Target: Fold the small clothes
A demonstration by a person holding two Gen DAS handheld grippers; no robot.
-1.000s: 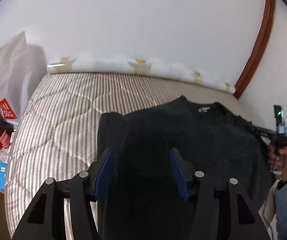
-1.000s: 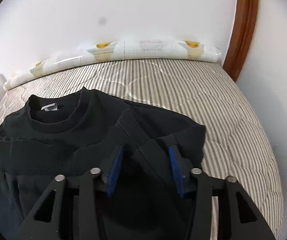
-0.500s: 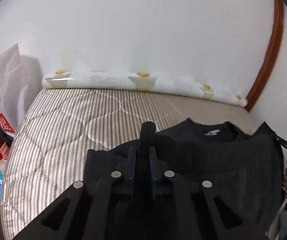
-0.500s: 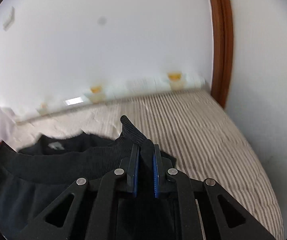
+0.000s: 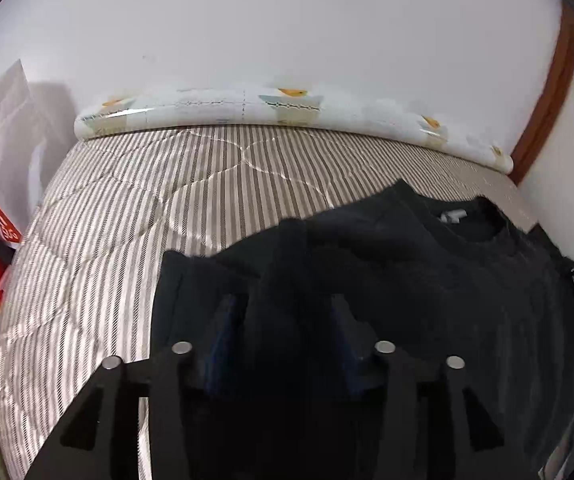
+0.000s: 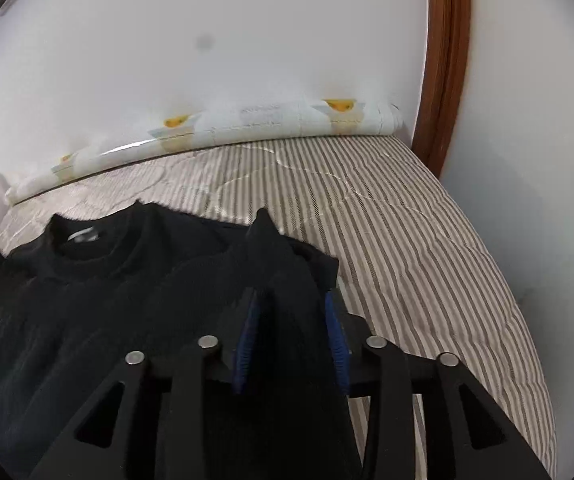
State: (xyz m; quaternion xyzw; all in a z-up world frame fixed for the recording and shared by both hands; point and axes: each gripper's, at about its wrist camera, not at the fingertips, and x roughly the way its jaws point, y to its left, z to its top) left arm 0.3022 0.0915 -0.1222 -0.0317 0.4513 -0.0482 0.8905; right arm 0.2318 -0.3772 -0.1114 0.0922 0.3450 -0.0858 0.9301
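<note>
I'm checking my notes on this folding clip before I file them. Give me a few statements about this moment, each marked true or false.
1. The garment is a black sweater. True.
2. It lies on a striped mattress. True.
3. The right gripper has its jaws clamped shut. False: they stand apart, with a fold of sweater between them.
4. The left gripper has its jaws open. True.
5. The sweater's collar points toward the camera. False: it points toward the far wall, with the white label showing inside it.
6. A blue pillow lies at the head of the mattress. False: a white patterned roll lies there.
</note>
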